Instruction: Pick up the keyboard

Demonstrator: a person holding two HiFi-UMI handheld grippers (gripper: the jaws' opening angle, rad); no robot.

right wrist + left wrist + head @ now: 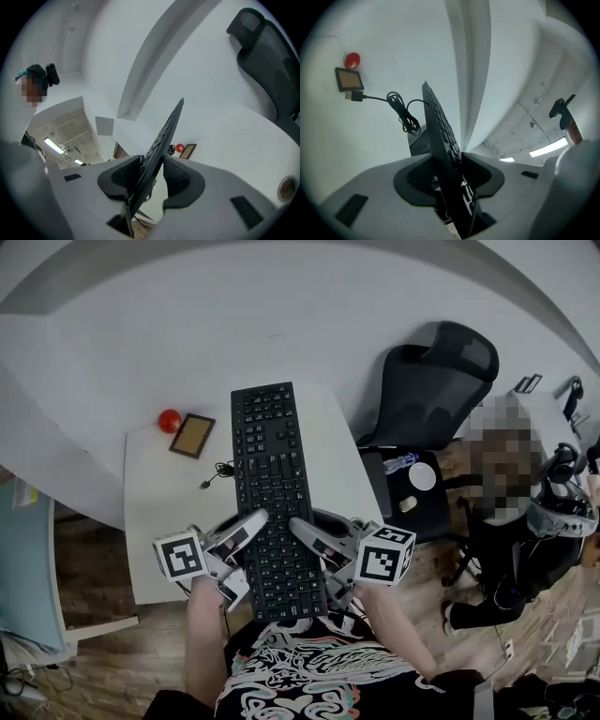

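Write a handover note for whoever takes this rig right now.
Left claw: shut on the keyboard, near end, left edge.
Right claw: shut on the same end, right edge.
Keyboard: roughly level over the white table and seemingly lifted clear of it. Its cable lies coiled on the table, plug end loose.
Done: both grasps.
Left: finish the lift and mind the trailing cable.
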